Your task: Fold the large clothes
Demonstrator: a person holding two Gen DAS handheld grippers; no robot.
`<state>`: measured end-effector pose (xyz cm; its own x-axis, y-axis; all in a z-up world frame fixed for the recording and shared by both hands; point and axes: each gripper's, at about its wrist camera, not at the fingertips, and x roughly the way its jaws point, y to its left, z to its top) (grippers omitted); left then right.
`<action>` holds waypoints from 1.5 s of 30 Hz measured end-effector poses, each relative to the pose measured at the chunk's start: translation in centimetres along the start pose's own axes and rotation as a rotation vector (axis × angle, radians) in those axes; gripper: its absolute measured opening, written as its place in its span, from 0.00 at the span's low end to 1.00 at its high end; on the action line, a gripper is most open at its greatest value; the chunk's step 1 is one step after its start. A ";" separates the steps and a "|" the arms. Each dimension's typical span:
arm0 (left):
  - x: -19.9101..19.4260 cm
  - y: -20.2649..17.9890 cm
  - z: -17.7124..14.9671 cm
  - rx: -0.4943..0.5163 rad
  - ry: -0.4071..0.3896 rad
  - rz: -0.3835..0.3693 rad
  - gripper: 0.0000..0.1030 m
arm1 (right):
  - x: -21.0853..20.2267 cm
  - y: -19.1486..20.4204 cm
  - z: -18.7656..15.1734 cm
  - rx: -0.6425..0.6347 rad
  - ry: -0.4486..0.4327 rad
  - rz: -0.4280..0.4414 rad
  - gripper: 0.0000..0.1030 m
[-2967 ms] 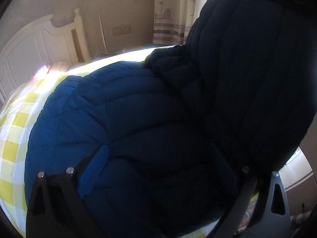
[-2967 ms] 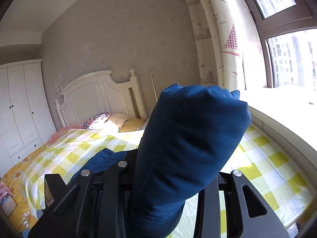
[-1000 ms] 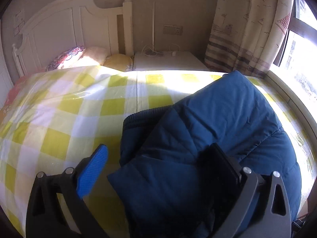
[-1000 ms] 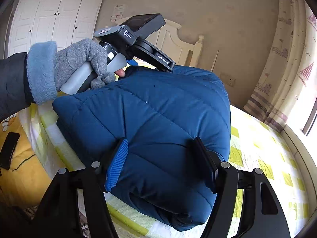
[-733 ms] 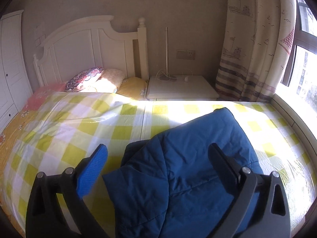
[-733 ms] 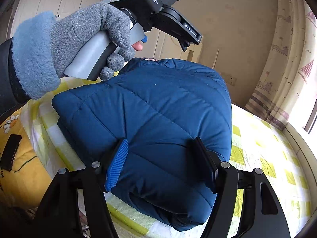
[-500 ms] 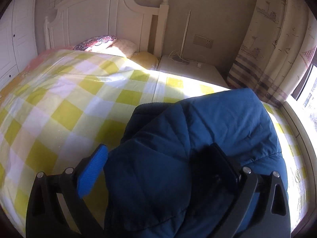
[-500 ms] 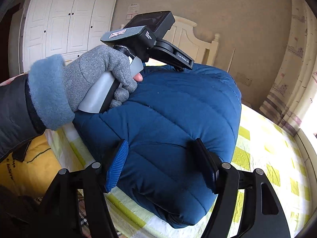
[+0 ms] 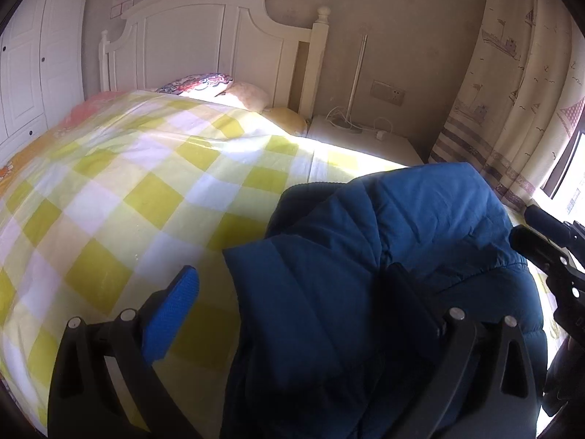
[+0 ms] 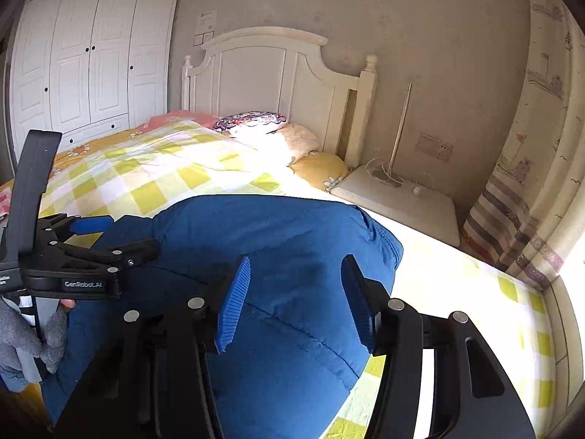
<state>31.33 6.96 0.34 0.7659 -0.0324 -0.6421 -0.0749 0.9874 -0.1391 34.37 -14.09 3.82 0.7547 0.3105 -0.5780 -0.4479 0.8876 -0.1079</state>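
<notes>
Hovering above the folded blue down jacket [image 10: 292,256] on the checked bedspread [image 10: 164,179], right gripper [image 10: 292,300] is closing on nothing, while left gripper [image 9: 292,311] straddles its edge with jaws apart, likely squaring the bundle.

The folded blue jacket [image 9: 365,274] runs off the bottom edge (its lower part unseen), hiding the bedspread [image 9: 109,190] beneath.

Both handheld devices are black plastic frames with triangular cut-outs and silver round screw heads. The right gripper [image 10: 296,300] has ribbed blue pads [image 10: 234,303] on both fingers. The left gripper [image 9: 292,303] shows one blue pad; its other finger looks dark, perhaps shadowed. White "GenRobot.AI" lettering [image 10: 83,284] marks its side, above a grey knit glove [image 10: 22,333].
</notes>
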 end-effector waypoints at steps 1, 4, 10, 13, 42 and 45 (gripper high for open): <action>0.1 0.0 0.0 0.002 0.006 0.014 0.98 | 2.2 -0.2 -0.3 -0.001 0.073 0.042 0.51; 0.9 0.2 0.1 -0.003 0.044 0.020 0.98 | 4.6 -1.3 -0.5 0.055 0.170 0.136 0.51; 0.8 0.4 -0.2 -0.007 0.036 0.004 0.98 | 4.4 -2.6 4.0 0.042 0.119 0.044 0.51; 0.9 0.5 -0.1 -0.012 0.039 0.004 0.98 | 9.4 -3.0 3.4 0.057 0.248 0.072 0.51; -3.5 3.1 -4.0 -0.086 0.061 -0.043 0.98 | 13.3 13.0 5.2 -0.400 0.470 0.173 0.52; -3.9 3.4 -4.8 -0.071 0.050 -0.063 0.98 | 13.3 13.4 5.3 -0.406 0.462 0.136 0.52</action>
<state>25.01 9.75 -1.25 0.7378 -0.1034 -0.6671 -0.0744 0.9697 -0.2326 40.98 3.72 -0.98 0.4335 0.1525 -0.8882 -0.7402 0.6224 -0.2544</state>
